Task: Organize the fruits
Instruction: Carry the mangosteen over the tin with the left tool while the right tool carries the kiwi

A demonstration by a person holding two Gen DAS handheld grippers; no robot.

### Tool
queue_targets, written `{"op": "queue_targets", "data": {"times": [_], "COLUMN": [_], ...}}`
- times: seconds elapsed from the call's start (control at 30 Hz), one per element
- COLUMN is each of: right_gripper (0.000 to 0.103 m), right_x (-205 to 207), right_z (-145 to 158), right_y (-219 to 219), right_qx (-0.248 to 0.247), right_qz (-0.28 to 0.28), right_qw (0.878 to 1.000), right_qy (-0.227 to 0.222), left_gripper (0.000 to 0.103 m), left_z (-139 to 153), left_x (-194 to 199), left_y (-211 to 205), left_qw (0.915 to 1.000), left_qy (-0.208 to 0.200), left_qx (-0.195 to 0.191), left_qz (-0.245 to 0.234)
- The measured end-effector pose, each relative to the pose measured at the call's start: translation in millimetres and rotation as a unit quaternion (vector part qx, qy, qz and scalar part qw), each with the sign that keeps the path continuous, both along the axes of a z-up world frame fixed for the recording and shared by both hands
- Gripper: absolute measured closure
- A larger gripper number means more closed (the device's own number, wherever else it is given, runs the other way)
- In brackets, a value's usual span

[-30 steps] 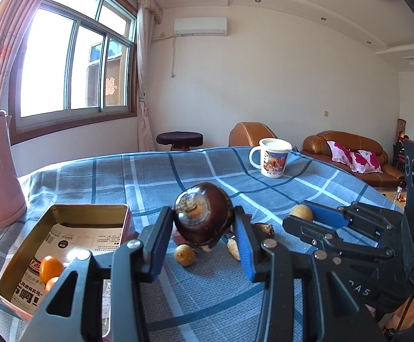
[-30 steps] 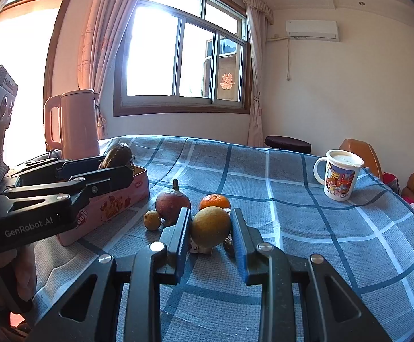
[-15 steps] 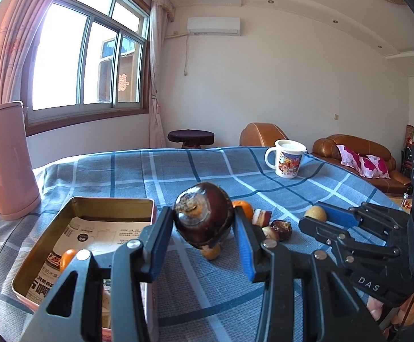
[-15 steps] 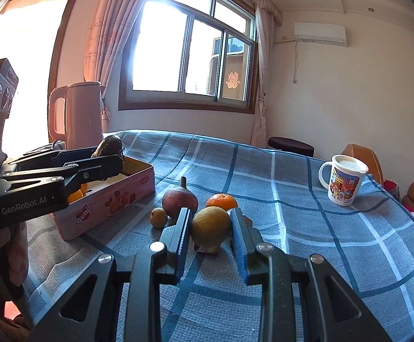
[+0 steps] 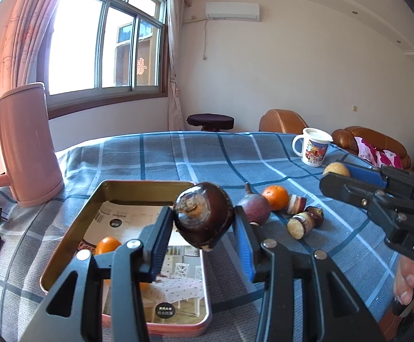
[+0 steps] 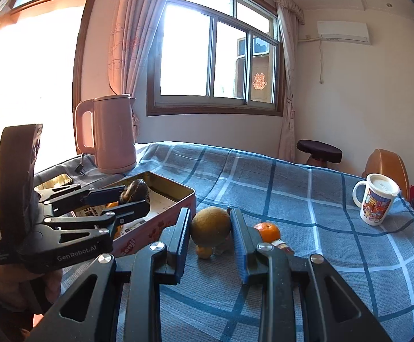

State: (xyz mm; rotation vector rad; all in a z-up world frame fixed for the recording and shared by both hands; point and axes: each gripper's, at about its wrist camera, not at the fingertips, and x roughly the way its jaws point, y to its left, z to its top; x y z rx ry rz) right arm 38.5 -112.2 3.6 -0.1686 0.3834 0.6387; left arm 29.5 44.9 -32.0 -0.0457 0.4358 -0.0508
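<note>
Over the tin box [image 5: 73, 222], left gripper [image 5: 204, 229] clamps the dark brown fruit [image 5: 204, 218], right gripper [image 6: 211, 228] clamps the yellow-green fruit [image 6: 210, 225] beside it; lower before releasing so nothing bounces out.

Both claws point slightly downward, the left claw [image 5: 204, 229] clamped on a dark fruit [image 5: 204, 219], the right claw [image 6: 210, 235] gripping a yellowish fruit [image 6: 210, 226].

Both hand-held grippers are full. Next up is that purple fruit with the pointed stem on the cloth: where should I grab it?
Grip the round purple fruit with the pointed stem across its wide belly, coming from above. The stem points up and away, and the small orange mandarin crowds its right side.
</note>
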Motion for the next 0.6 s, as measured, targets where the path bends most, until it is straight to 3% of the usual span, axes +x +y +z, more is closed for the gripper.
{"op": "queue_targets", "data": {"times": [0.6], "right_gripper": [0.073], "right_x": [39.2], "right_z": [-18.0], "right_y": [95.3], "right_qx": [-0.048], "right_qz": [0.082], "right_qw": [0.994], "right_qy": [0.058], "left_gripper": [0.059], "left_z": [-8.1], "left_x": [13.0], "left_y": [69.6], "left_qw": [0.9964], "left_qy": [0.059], "left_qx": [-0.002], "left_qz": [0.061]}}
